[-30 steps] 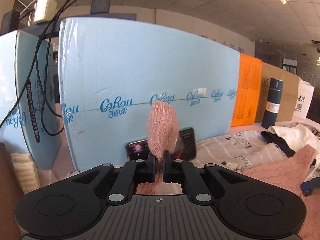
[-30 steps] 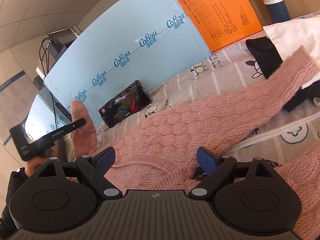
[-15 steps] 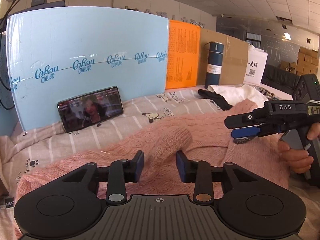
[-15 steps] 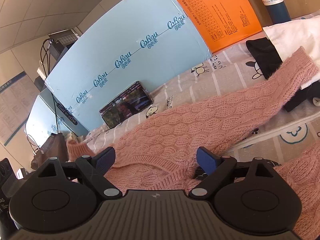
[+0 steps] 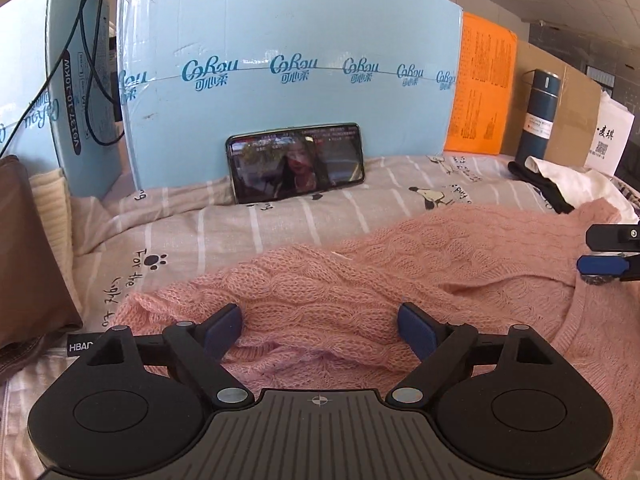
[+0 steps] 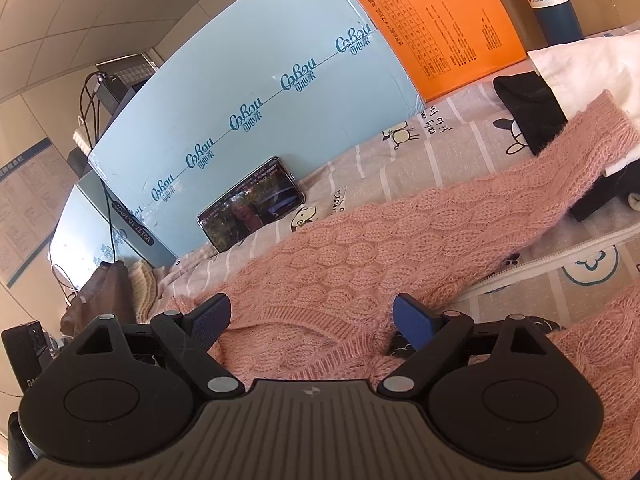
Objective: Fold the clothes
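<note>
Bed [image 5: 248, 224], striped cartoon-print sheet; carries all items below; blue boxes [image 5: 288, 80] stand along its far edge.

Sweater [image 5: 400, 264], pink cable-knit; spread across the sheet, one sleeve laid over the body in the left view, the other sleeve [image 6: 560, 168] stretched out toward a white and black heap [image 6: 532, 108]; hem and body bunched, edges not squared; judged part-folded at best, with the outstretched sleeve and the body fold left to do.

Left gripper [image 5: 320, 330]; fingers spread wide, empty, low over the folded-in sleeve.

Right gripper [image 6: 310, 322]; fingers spread wide, empty, over the ribbed edge of the knit.

Phone [image 5: 296, 162]; propped against a box, screen lit.

Bottle [image 5: 536, 120]; upright, far right.
</note>
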Action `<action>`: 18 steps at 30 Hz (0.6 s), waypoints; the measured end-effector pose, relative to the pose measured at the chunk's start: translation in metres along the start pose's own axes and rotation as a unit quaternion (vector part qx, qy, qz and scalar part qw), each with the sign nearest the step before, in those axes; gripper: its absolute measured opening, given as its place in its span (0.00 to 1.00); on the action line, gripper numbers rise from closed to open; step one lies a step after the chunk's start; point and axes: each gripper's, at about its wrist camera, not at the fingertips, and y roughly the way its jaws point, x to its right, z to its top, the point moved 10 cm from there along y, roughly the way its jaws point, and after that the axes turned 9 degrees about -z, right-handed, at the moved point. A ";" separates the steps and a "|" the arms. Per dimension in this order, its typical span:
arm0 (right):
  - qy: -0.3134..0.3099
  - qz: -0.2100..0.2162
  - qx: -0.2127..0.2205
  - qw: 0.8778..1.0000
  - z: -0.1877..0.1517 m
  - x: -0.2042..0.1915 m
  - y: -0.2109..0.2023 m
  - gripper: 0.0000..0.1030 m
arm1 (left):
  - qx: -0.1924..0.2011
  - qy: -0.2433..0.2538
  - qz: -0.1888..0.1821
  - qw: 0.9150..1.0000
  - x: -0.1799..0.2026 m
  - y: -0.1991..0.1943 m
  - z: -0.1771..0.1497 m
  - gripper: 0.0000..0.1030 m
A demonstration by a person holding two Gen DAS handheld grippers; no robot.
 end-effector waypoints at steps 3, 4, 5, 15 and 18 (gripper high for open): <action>0.000 0.000 0.000 1.000 0.000 0.000 0.000 0.85 | 0.059 0.004 -0.004 0.998 0.003 -0.026 0.016 0.87; 0.000 0.000 0.001 1.000 0.000 0.000 0.000 0.85 | 0.079 0.005 0.000 0.997 0.003 -0.036 0.020 0.89; -0.001 0.000 0.002 1.000 0.000 0.000 0.000 0.85 | 0.098 0.005 0.005 0.995 0.004 -0.046 0.024 0.91; -0.028 0.000 0.038 0.999 0.003 -0.007 -0.015 0.94 | 0.158 -0.025 0.063 0.985 -0.001 -0.120 0.000 0.98; -0.044 0.005 0.062 0.997 0.003 -0.011 -0.031 0.99 | 0.156 -0.007 0.085 0.984 -0.001 -0.139 -0.015 0.99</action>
